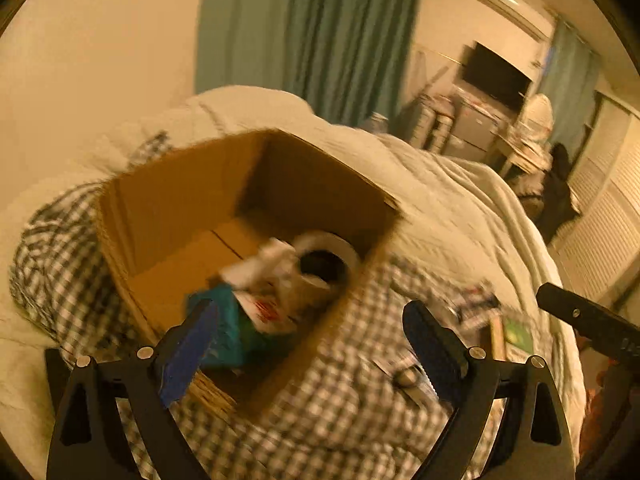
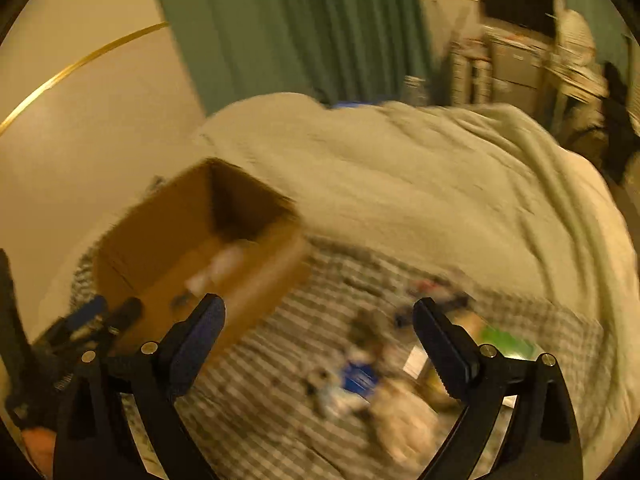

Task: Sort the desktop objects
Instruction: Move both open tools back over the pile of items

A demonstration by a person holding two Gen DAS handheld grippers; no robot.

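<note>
Though blurred, cardboard box (image 1: 176, 208) holds tape roll (image 1: 332, 252).

A bed (image 2: 440, 184) is covered by a pale rumpled blanket (image 1: 460, 200), with a checked cloth (image 2: 280, 360) spread over its near part. An open cardboard box (image 1: 168, 208) is set on the checked cloth. Beside it, small items (image 2: 360, 376) are scattered on the cloth, too blurred to be identified, among them something green (image 2: 508, 344).
</note>
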